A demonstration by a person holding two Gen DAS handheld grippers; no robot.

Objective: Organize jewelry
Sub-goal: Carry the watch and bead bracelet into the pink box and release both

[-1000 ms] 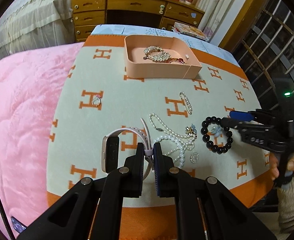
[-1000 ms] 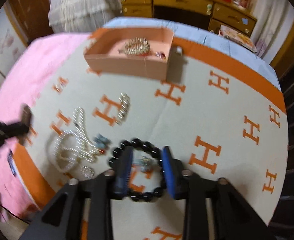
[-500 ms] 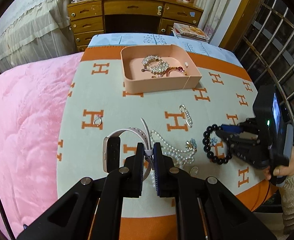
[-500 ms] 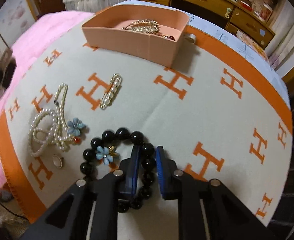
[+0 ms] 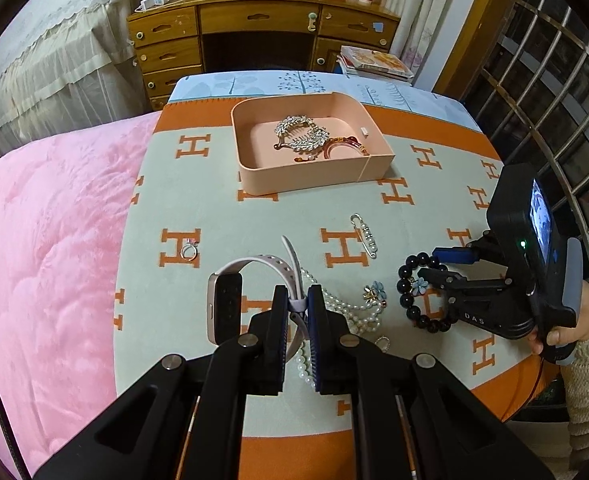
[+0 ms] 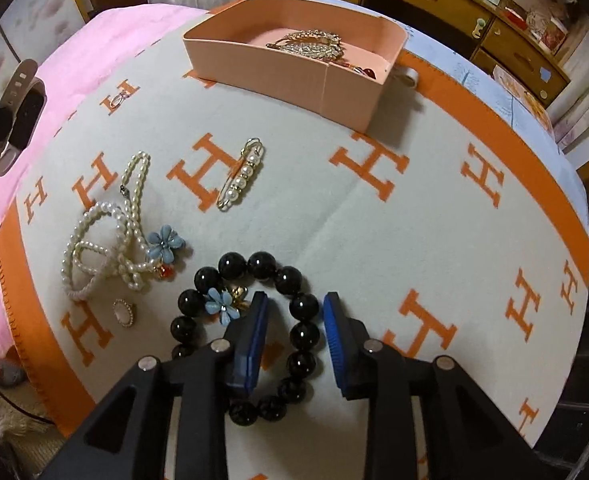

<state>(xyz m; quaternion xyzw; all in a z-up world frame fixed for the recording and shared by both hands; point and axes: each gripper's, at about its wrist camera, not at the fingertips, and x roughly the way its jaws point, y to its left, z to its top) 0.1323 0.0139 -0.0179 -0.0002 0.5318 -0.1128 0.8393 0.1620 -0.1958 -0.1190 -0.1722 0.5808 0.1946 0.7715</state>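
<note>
Since a second ago my left gripper (image 5: 294,312) has lifted the watch (image 5: 230,308) off the blanket (image 6: 374,220), jaws clamped on its strap. My right gripper (image 6: 294,320) has just been reopening; its pads straddle the black bead bracelet (image 6: 262,264) without pressing. Bare blanket lies between bracelet and pink box (image 5: 314,178); the blanket's edge runs close behind both grippers.
</note>
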